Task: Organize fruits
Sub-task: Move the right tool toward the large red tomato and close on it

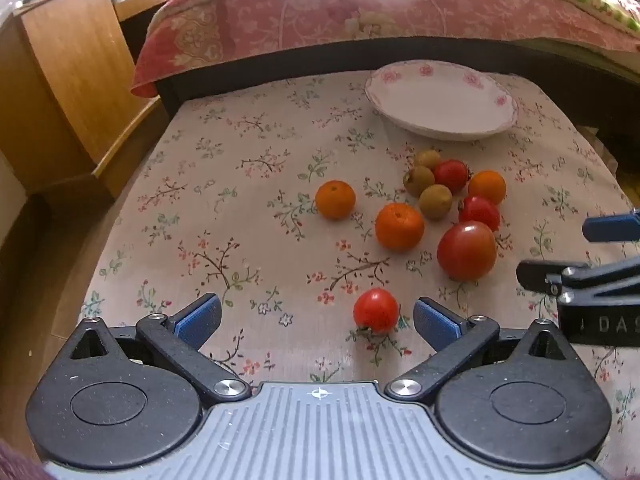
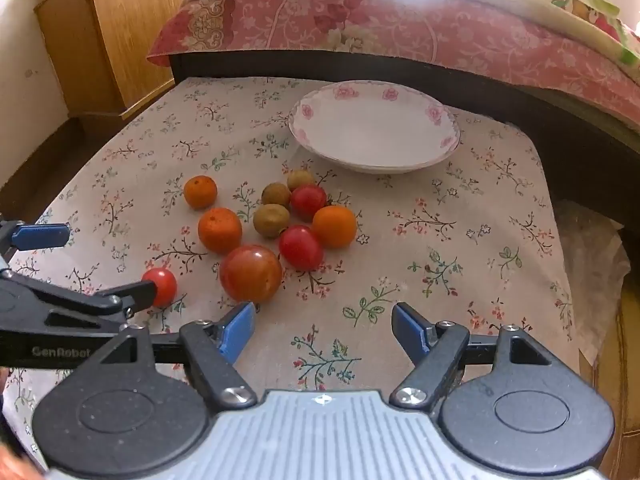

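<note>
Cloth-covered desk (image 2: 460, 248) has the empty plate (image 2: 374, 130) at the back, presumably where the loose fruit pile (image 2: 276, 232) goes, so both the left hand-held gripper (image 1: 316, 316) and right hand-held gripper (image 2: 322, 328) hover released, the small tomato (image 1: 376, 311) closest.

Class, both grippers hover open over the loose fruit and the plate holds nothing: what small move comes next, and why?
Probably lower the left gripper around the small red tomato: it lies nearest, just ahead between the open fingers, apart from the other fruit, and the plate is empty.
</note>
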